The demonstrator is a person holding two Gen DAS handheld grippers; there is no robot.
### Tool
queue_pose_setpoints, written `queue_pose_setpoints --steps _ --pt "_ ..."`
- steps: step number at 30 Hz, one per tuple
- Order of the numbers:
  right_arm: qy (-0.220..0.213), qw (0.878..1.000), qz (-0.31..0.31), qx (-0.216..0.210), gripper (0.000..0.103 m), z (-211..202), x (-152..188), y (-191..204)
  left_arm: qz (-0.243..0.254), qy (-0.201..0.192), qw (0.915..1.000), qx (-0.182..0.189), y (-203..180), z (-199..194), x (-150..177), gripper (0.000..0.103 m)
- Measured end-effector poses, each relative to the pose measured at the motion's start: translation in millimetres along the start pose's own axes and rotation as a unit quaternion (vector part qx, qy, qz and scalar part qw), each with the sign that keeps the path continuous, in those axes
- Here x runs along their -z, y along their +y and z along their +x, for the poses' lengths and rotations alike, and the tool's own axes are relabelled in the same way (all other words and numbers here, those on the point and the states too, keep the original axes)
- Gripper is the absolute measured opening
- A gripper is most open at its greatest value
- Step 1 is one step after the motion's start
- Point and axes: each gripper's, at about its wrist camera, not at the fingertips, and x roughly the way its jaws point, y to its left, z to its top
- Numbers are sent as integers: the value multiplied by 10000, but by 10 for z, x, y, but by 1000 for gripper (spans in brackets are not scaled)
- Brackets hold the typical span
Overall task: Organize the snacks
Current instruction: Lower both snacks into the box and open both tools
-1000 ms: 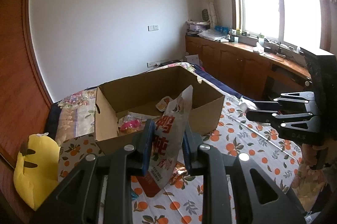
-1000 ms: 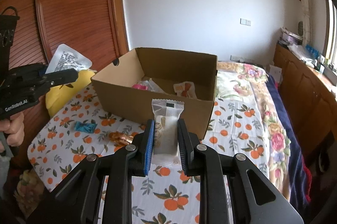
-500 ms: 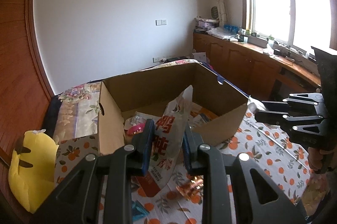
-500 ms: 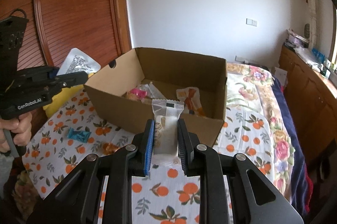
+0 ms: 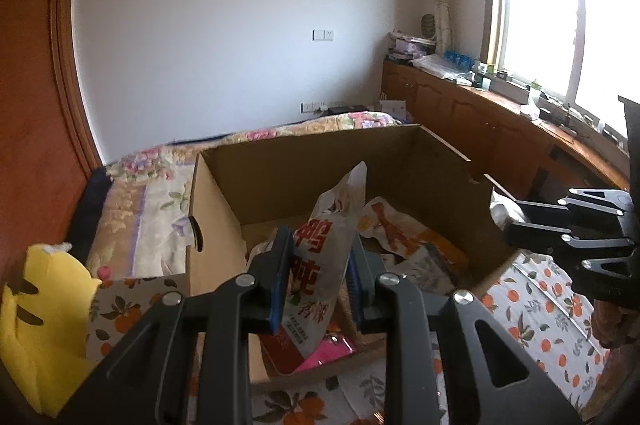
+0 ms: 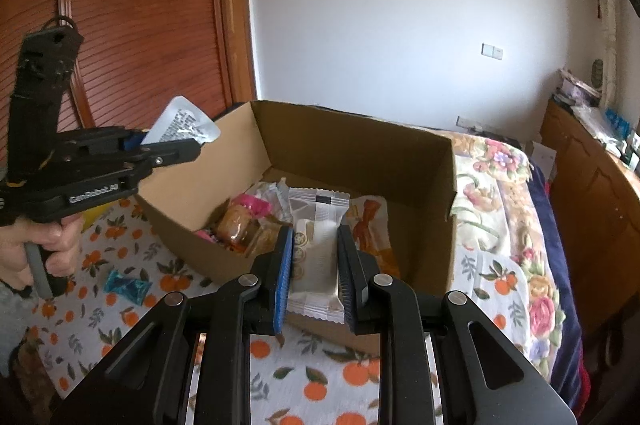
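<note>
Open brown cardboard box (image 6: 356, 149), snack-filled

Black skeletal tool (image 6: 314, 273), blue pads (image 6: 283, 271), silver screws, "GenRobot.AI" lettering.

Bed (image 6: 500, 265), cardboard box (image 6: 360, 145), perhaps blue candy (image 6: 126, 285)
</note>
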Motion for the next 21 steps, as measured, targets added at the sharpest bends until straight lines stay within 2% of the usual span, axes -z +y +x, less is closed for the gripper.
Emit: queue_pose_setpoints --steps 9,14,21 --pt "61 9999 76 -85 19 326 -88 -98 -2 223 9997 -30 41 288 87 24" --pt "169 9986 358 -362 19 500 -66 -178 4 370 9993 14 44 381 154 25" --pt "270 9986 377 -260 19 626 -34 -195 31 346 9994 72 32 411 198 27"
